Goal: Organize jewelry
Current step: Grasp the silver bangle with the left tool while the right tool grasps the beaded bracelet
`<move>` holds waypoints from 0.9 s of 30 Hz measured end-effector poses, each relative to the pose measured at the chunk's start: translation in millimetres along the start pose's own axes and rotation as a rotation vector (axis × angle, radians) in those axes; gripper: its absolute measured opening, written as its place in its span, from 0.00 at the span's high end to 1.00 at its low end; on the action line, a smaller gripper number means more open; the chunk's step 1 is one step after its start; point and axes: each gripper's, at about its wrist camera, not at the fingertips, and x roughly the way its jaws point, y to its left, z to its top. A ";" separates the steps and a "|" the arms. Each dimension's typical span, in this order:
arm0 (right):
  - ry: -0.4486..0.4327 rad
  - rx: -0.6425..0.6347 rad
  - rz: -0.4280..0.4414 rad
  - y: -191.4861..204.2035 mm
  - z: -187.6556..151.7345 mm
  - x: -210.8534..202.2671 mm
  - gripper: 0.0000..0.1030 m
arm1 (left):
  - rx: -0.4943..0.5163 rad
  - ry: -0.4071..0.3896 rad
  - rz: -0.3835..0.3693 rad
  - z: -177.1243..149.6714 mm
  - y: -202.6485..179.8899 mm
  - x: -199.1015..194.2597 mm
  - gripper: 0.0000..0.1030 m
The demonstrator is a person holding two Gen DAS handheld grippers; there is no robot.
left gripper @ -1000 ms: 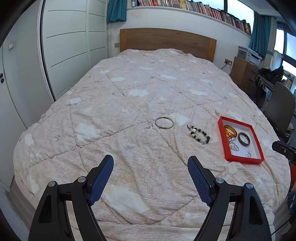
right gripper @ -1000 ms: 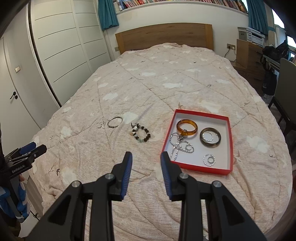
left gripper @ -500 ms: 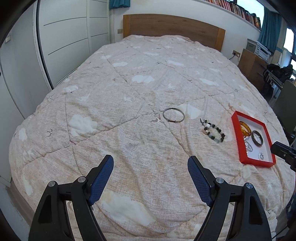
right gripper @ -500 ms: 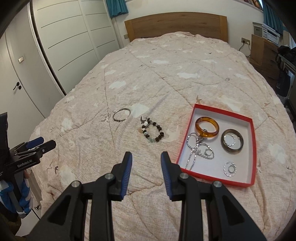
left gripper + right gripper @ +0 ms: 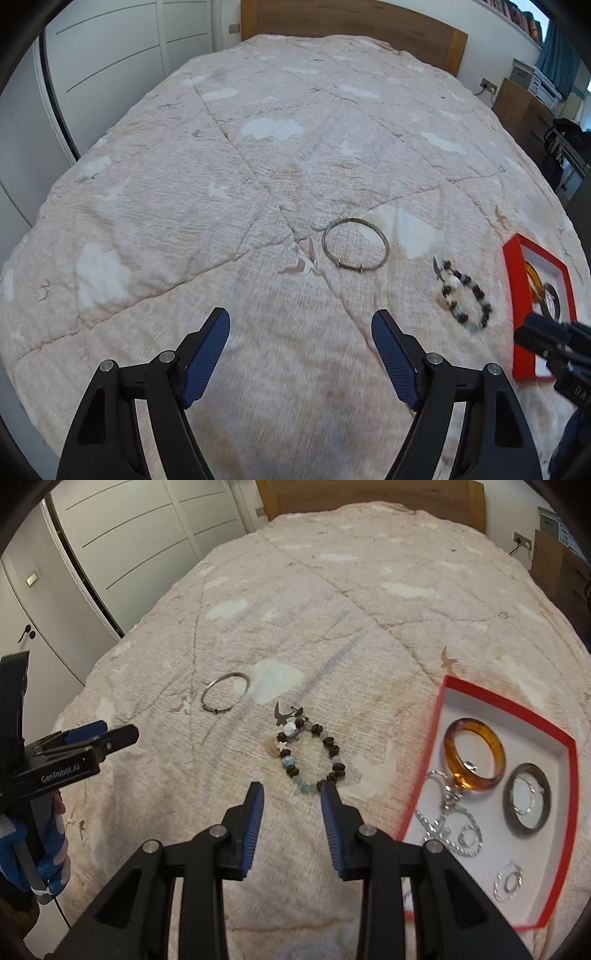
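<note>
A bed covered by a beige quilted bedspread (image 5: 229, 192) with pale cloud shapes carries the jewelry. The left claw (image 5: 301, 350) hovers above the quilt with its blue-padded jaws spread wide and nothing between them; they have just been closing a little. Beyond it, slightly to the right, a thin silver bangle (image 5: 355, 245) lies flat on the fabric, apart from the jaws. Further right lies a beaded bracelet (image 5: 466, 297) of dark and pale beads, and at the right edge of the left wrist view the red tray (image 5: 517, 314) is partly cut off behind the tip of the other tool.

The right claw (image 5: 291, 805) is tilted down over the quilt with its jaws parted by a narrow gap, pinching nothing. The beaded bracelet (image 5: 310, 755) lies just beyond its fingertips, the nearest beads close to the right tip, though I cannot tell whether they touch. The silver bangle (image 5: 225, 693) rests further off to the left. To the right, the red tray (image 5: 565, 834) with a white floor holds an amber bangle (image 5: 474, 753) tilted on its edge, a dark grey bangle (image 5: 526, 804) lying flat, a tangle of silver chain and hoops (image 5: 448, 827) and a small silver ring (image 5: 509, 880). At the left edge a blue-and-white gloved hand (image 5: 22, 853) holds the left tool
</note>
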 end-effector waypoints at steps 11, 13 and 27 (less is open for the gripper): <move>0.083 0.018 -0.029 -20.8 23.0 56.9 0.70 | -0.034 0.081 -0.002 43.2 -13.5 79.3 0.34; 0.101 0.018 -0.036 -22.8 24.6 64.7 0.70 | -0.037 0.104 0.008 45.9 -13.9 93.2 0.36; 0.160 0.000 -0.057 -21.8 27.0 91.9 0.83 | 0.041 0.102 0.063 50.5 -23.3 124.7 0.52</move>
